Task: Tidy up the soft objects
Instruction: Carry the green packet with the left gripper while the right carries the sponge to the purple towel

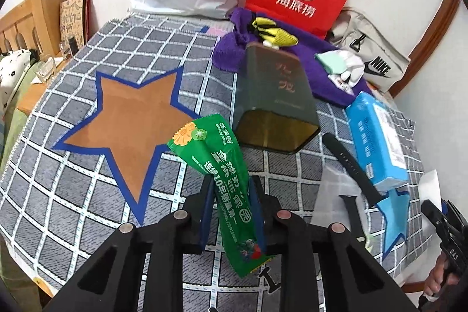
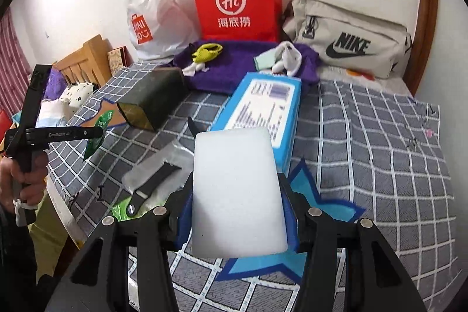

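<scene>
Left tool [image 1: 232, 212]: clamped on green snack packet [image 1: 225, 180], lifted clear of checked cloth [image 1: 87, 195], near brown star patch [image 1: 131, 122], likely its sorting mark. Right tool [image 2: 237, 212]: gripping white foam block [image 2: 237, 192] above blue star patch [image 2: 318, 195].

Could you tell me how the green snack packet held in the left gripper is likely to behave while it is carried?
The green snack packet will probably flop: its free top end bends over above the left gripper. It looks light, since a pinch at mid-length holds it. The glossy film might slide if the jaws loosen.
</scene>
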Tool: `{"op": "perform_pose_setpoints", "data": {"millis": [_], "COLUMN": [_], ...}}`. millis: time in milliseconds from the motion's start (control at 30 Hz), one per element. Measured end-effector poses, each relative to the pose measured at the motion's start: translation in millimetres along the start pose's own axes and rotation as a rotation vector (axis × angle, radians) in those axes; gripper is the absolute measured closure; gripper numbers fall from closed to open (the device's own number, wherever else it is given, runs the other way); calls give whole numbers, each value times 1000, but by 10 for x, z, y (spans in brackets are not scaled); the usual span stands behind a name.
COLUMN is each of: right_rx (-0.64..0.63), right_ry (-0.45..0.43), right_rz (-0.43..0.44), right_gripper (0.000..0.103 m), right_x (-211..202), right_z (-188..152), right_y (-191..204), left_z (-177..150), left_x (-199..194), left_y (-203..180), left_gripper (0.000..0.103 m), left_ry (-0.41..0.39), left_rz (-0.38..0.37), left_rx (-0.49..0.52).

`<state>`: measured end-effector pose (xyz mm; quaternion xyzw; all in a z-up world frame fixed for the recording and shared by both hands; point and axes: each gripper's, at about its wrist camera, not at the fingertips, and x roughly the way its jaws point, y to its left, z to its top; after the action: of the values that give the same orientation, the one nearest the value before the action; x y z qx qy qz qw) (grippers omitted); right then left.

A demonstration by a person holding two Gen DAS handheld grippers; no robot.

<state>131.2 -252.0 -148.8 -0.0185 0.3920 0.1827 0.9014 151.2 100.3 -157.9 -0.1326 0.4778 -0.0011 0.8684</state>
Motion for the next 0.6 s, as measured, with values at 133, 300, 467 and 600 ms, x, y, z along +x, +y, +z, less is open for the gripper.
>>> {"op": "perform_pose_setpoints", "data": {"millis": [133, 300, 467, 600], "right_rx": [-4, 23, 40, 55], "right_ry": [-5, -6, -39, -45], "right_rz": [-3, -21, -26, -21], "right_gripper": [53, 53, 53, 53], "right_x": [0, 43, 21, 42], "right_z": [115, 259, 429, 594], "right_y": [6, -51, -114, -171], "left_z": [57, 178, 350, 502], "left_x": [-119, -211, -298, -326], "left_y": [-20, -135, -274, -394], "left_gripper": [80, 80, 80, 80], "left_ry": [-23, -43, -72, -92], "left_rz": [-16, -41, -51, -56], "left_rx": [7, 37, 71, 93]}}
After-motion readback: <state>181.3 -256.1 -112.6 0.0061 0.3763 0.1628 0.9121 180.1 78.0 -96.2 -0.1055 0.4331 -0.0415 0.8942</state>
